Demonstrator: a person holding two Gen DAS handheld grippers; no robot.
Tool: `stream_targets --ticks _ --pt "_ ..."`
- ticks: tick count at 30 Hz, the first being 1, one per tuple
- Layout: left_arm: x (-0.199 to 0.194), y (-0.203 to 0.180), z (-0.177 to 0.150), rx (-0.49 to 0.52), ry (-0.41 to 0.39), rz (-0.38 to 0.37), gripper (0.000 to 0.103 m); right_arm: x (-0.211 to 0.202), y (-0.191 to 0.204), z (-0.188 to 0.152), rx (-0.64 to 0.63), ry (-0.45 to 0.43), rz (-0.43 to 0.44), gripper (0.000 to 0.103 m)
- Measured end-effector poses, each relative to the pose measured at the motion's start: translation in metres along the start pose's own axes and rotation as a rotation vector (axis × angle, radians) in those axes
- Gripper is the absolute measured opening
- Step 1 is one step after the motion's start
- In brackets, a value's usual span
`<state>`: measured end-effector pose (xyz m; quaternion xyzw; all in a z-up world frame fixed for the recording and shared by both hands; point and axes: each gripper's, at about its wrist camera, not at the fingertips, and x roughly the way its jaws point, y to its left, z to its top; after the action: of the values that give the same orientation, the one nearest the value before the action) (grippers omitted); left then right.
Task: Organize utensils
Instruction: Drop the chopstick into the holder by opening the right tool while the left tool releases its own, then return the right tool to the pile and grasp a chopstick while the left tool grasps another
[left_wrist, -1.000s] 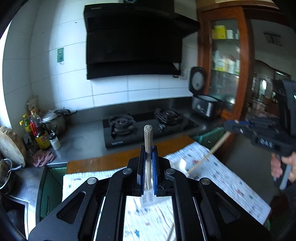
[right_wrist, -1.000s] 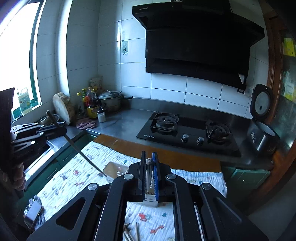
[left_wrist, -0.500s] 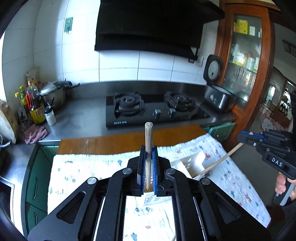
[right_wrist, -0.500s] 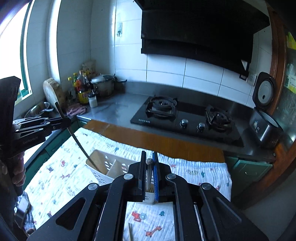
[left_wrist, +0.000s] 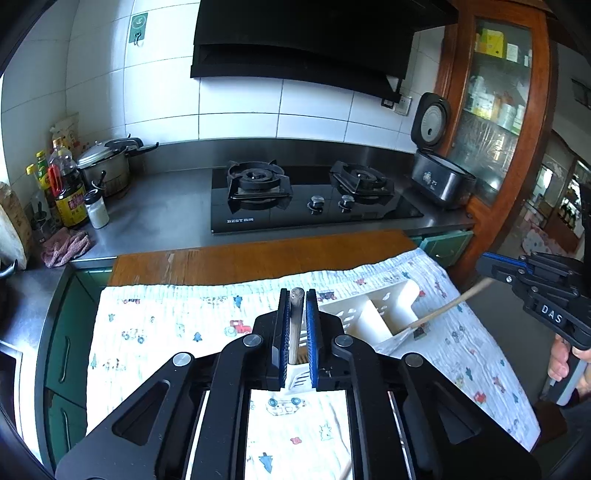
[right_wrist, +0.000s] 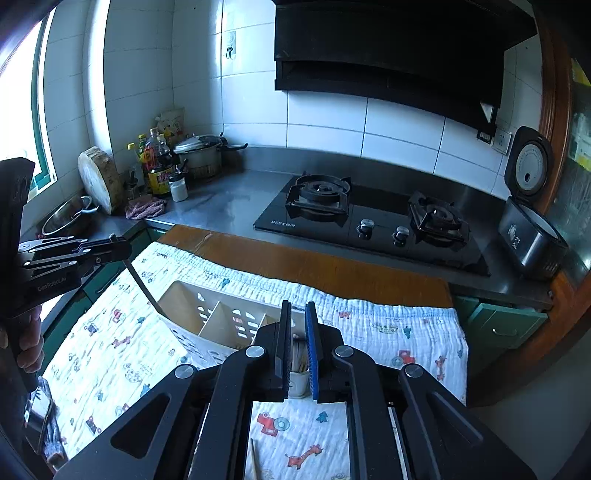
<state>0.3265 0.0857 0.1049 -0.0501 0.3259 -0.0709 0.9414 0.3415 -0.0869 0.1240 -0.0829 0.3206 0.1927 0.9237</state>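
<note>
A white slotted utensil caddy (left_wrist: 369, 314) (right_wrist: 221, 321) lies on the patterned cloth (left_wrist: 155, 332). My left gripper (left_wrist: 296, 325) has a round wooden utensil handle (left_wrist: 296, 314) between its pads, and its jaws are opening. In the right wrist view the left gripper (right_wrist: 122, 251) points that utensil's shaft (right_wrist: 144, 288) into the caddy's left end. My right gripper (right_wrist: 297, 347) is shut on a thin wooden utensil handle (right_wrist: 295, 338) over the end compartment, which holds wooden sticks (right_wrist: 300, 364). The left wrist view shows the right gripper (left_wrist: 487, 266) with that handle (left_wrist: 447, 306) slanting down into the caddy's right end.
Beyond the cloth are the bare wooden tabletop (left_wrist: 258, 254) and a steel counter with a gas stove (left_wrist: 310, 199). A rice cooker (left_wrist: 439, 177) stands at the right, a pot (left_wrist: 107, 166), bottles (left_wrist: 68, 192) and a rag (left_wrist: 64, 247) at the left. A loose stick (right_wrist: 255, 458) lies on the cloth.
Both grippers have come down toward the table and tilted forward. The two utensils' lower ends now reach into the caddy, which sits closer below the fingers.
</note>
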Motion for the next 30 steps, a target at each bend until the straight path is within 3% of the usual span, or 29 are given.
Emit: stream_targets --ticks 3,5,13,24,30 --pt "-0.01 -0.003 0.001 0.007 -0.018 0.009 0.029 -0.009 -0.002 0.002 0.01 -0.018 0.001 0.019" --pt "-0.021 -0.006 0.001 0.01 -0.037 0.016 0.035 -0.021 -0.002 0.001 0.005 -0.043 -0.008 0.028" --pt "-0.072 -0.015 -0.029 0.013 -0.085 0.013 0.035 -0.088 0.005 -0.024 -0.023 -0.149 -0.004 0.036" --pt "-0.115 -0.024 -0.118 -0.005 -0.079 -0.041 0.035 -0.116 0.017 -0.141 -0.057 -0.103 0.086 0.036" --pt "-0.123 -0.026 -0.161 -0.038 -0.066 -0.052 0.035 -0.101 0.016 -0.218 -0.077 -0.003 0.116 0.03"
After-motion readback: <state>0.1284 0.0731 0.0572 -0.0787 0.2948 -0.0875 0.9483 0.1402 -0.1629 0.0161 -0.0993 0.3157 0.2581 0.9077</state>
